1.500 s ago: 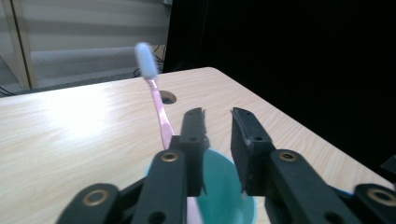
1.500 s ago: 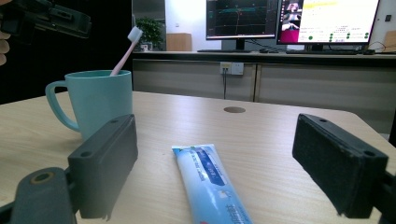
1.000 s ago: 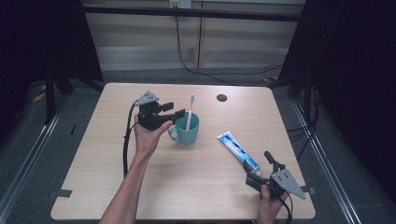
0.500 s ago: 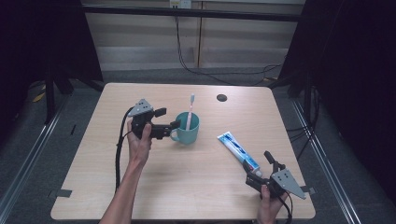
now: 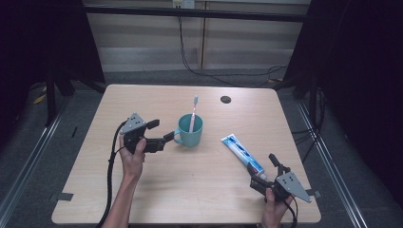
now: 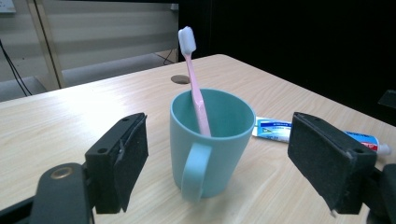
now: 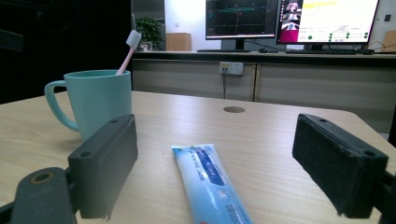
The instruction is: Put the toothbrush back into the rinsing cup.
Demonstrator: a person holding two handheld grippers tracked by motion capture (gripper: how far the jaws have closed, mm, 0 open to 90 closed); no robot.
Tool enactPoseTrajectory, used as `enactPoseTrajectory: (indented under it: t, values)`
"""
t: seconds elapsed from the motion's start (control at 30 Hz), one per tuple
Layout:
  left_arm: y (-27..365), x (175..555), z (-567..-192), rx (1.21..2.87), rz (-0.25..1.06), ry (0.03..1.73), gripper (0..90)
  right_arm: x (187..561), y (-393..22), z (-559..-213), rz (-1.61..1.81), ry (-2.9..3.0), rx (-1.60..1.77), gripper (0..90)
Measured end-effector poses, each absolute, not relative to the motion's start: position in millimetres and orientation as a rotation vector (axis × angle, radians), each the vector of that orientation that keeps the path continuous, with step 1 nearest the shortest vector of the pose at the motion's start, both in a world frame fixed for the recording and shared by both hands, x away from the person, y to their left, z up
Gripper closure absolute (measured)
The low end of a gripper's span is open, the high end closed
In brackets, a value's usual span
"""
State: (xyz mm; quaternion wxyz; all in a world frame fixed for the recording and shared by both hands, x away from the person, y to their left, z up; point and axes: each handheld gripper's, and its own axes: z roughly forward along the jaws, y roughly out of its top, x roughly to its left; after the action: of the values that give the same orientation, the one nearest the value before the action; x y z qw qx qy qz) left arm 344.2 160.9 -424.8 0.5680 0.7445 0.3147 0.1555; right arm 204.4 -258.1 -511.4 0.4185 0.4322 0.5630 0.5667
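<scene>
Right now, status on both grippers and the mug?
Left gripper open, jaws just widened, astride mug handle. Right gripper open before toothpaste. Toothbrush in mug.

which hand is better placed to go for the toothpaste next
Right. The right tool sits open just short of the toothpaste, which lies between its jaws in the right gripper view. The left tool is at the mug handle.

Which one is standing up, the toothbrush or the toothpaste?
The pink toothbrush stands up, leaning in the green cup. The toothpaste lies flat on the table.
</scene>
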Motion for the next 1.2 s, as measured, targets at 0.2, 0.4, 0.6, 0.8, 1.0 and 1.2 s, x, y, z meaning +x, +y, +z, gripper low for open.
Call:
enactPoseTrajectory:
  t: [0.2,0.4,0.6,0.8,1.0,1.2]
  values:
    - [165.5,333.4,-431.0,1.741,0.358,0.749,17.7,204.2,-258.2,-511.5,1.423,1.409,1.084,13.5]
    - [174.3,322.6,-438.5,1.731,0.405,0.766,17.6,204.2,-258.2,-511.5,1.423,1.41,1.084,13.5]
    - [180.8,315.0,-455.4,1.728,0.406,0.812,17.9,204.3,-258.1,-511.4,1.422,1.409,1.085,13.5]
    - [191.2,305.6,-468.6,1.712,0.405,0.838,18.7,204.2,-258.1,-511.4,1.421,1.408,1.085,13.5]
    - [197.8,295.3,-480.0,1.704,0.425,0.831,18.3,204.2,-258.2,-511.4,1.421,1.407,1.086,13.5]
    - [205.9,287.7,-486.1,1.66,0.449,0.852,17.7,204.2,-258.1,-511.4,1.421,1.407,1.086,13.5]
